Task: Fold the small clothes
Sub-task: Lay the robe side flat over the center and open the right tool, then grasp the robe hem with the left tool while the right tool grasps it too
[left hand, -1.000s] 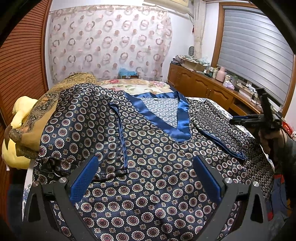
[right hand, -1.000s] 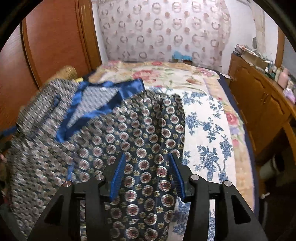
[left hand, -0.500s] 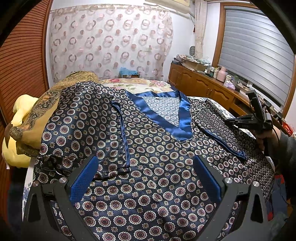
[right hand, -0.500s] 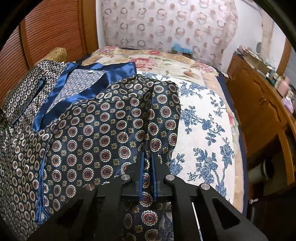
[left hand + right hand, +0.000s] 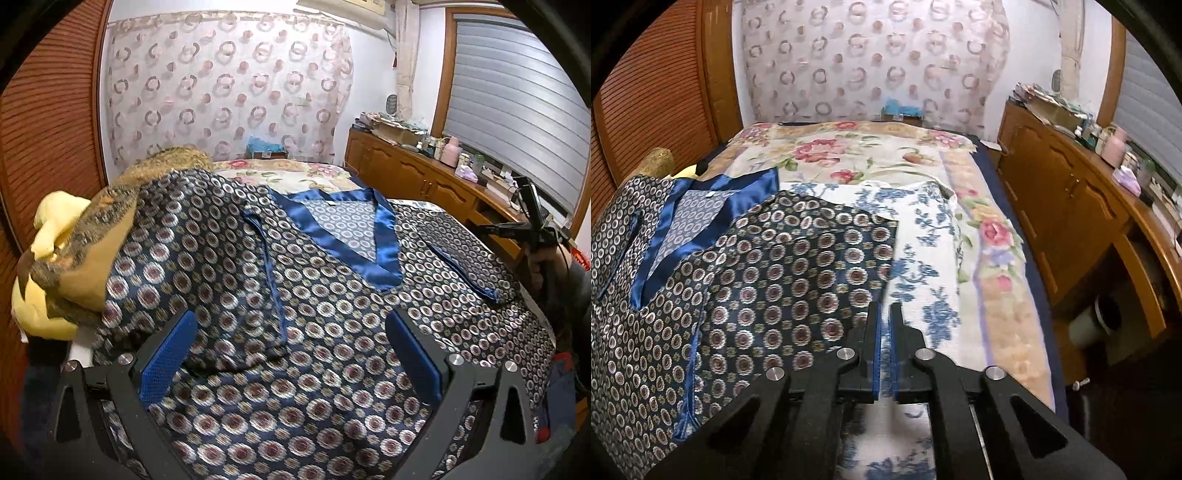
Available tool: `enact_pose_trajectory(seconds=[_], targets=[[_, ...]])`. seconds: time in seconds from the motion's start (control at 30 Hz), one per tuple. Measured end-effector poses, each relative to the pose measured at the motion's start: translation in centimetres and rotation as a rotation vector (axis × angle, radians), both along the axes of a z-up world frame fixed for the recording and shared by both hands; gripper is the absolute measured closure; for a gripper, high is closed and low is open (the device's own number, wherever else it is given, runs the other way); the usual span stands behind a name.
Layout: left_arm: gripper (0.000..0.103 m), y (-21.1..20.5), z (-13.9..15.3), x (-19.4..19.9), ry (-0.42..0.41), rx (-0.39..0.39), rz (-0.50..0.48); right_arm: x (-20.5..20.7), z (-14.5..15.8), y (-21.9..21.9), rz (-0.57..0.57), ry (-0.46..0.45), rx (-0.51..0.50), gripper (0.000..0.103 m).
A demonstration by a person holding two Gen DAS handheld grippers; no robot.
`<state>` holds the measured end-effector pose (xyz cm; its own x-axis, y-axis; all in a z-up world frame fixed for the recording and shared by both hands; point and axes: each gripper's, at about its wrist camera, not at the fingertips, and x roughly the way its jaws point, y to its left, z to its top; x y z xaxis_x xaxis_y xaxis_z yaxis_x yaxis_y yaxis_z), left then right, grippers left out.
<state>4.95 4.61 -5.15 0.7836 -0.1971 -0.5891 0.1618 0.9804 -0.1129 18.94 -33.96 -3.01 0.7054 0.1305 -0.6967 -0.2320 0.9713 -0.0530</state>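
A dark blue patterned satin top (image 5: 295, 302) with a bright blue V-neck trim (image 5: 384, 251) lies spread on the bed; both sleeves are folded inward over the body. It also shows in the right wrist view (image 5: 768, 266). My left gripper (image 5: 291, 350) is open, hovering over the garment's lower part, holding nothing. My right gripper (image 5: 884, 321) is shut, its fingers nearly touching, just past the right edge of the folded sleeve over the floral sheet; no cloth shows between the pads. It appears in the left wrist view (image 5: 517, 229) at the right.
A floral bedspread (image 5: 942, 258) covers the bed. Yellow and brown bedding (image 5: 74, 258) is piled at the garment's left. A wooden cabinet (image 5: 1071, 206) with clutter runs along the right side. A wooden wardrobe (image 5: 646, 103) stands at the left.
My right gripper closed from open, laid the right sleeve inward over the body, and now sits off the sleeve's edge over the sheet. My left gripper stayed open, barely moving.
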Motion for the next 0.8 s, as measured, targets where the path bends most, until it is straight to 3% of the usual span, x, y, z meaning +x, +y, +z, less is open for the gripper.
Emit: enact_pose_trajectory(seconds=[0.1,0.2,0.23,0.57,0.73,0.8], targets=[[0.0,0.8,0.7,1.0,-0.009,0.021,0.015,0.4,0.5,-0.2,-0.008,-0.003,0.006,0.091],[0.0,1.7,1.3,2.4,-0.017,0.047,0.032,1.2,0.3,0.5,0.017,0.007,0.02,0.064],[0.0,2.1,1.4,3.1,-0.017,0.059,0.04,1.5,0.1,0.7,0.027,0.012,0.021,0.061],[0.005,6.8,1.3,8.3,0.03,0.083,0.113,4.4,-2.3,1.7,0.059,0.052,0.027,0.06],[0.012,8.5,1.6,10.6,0.059,0.08,0.11,4.5,-2.6,1.7,0.06,0.024,0.011,0.051],[0.02,9.2,1.6,11.8,0.083,0.082,0.109,4.6,-2.8,1.6,0.048,0.03,0.017,0.046]])
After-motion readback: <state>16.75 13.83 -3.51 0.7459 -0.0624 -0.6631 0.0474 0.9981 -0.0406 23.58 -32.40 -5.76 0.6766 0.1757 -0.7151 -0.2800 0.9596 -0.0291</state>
